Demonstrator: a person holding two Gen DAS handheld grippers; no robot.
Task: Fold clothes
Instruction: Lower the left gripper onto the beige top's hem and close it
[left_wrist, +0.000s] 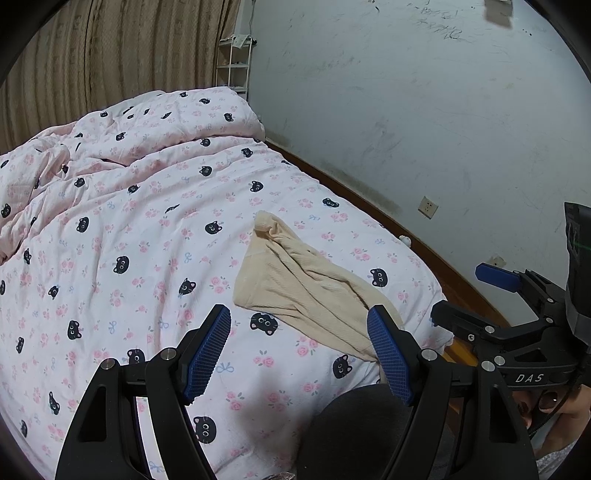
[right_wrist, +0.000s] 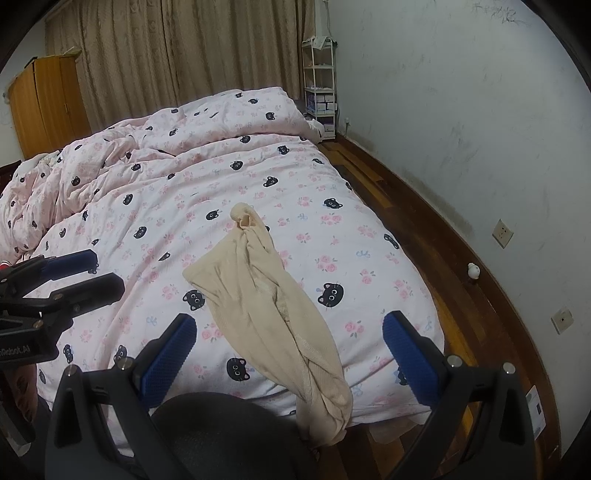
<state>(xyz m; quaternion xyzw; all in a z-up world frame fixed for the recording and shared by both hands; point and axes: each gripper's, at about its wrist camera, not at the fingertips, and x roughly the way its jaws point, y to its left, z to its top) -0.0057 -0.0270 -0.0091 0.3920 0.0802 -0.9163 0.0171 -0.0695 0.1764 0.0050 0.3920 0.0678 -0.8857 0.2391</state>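
Note:
A crumpled beige ribbed garment (left_wrist: 299, 284) (right_wrist: 266, 302) lies on the pink cat-print bed cover (left_wrist: 129, 229) (right_wrist: 207, 184), and its near end hangs over the bed's front edge. My left gripper (left_wrist: 299, 350) is open above the bed, just short of the garment, with its right finger in front of the garment's lower end. My right gripper (right_wrist: 291, 354) is open too, its blue pads spread on either side of the garment's near part, holding nothing. Each gripper shows at the edge of the other's view: the right one (left_wrist: 480, 295), the left one (right_wrist: 85, 273).
A bunched pink quilt (right_wrist: 110, 155) covers the far left of the bed. Wooden floor (right_wrist: 424, 229) and a white wall (right_wrist: 461, 110) run along the right. A white shelf rack (right_wrist: 319, 85) stands in the far corner, a wooden wardrobe (right_wrist: 44, 99) at the left.

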